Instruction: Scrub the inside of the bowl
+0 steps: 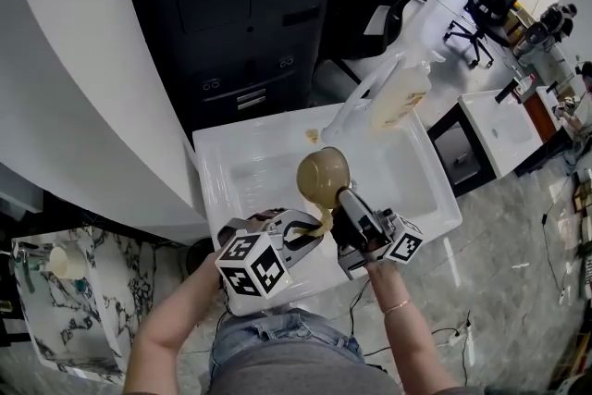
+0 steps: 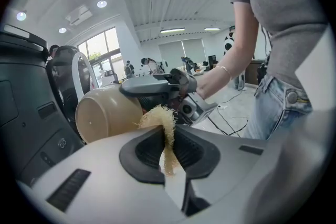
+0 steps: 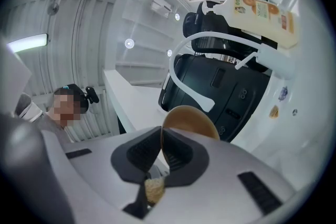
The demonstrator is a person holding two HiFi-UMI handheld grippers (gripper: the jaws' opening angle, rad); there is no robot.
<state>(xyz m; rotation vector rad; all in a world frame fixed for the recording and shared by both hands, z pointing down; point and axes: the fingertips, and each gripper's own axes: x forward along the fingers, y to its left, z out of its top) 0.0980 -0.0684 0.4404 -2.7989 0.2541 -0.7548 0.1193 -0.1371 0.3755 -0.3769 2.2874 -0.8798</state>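
The right hand-held gripper (image 3: 160, 152) pinched the bowl (image 1: 322, 177). The left hand-held gripper (image 2: 168, 150) squeezed a scrubber (image 2: 157, 119). A soap bottle (image 1: 400, 95) stood at the sink's (image 1: 421, 185) far edge.

Head view looks steeply down; both gripper views closely face the bowl (image 1: 322, 176) (image 2: 102, 113) (image 3: 194, 118).

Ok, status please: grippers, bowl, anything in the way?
Left gripper shut on scrubber. Right gripper shut on bowl rim, above sink. Scrubber outside bowl. Nothing blocking.

L tongs (image 2: 168, 148) grip scrubber (image 2: 158, 116); R tongs (image 3: 160, 152) grip bowl (image 3: 192, 118).
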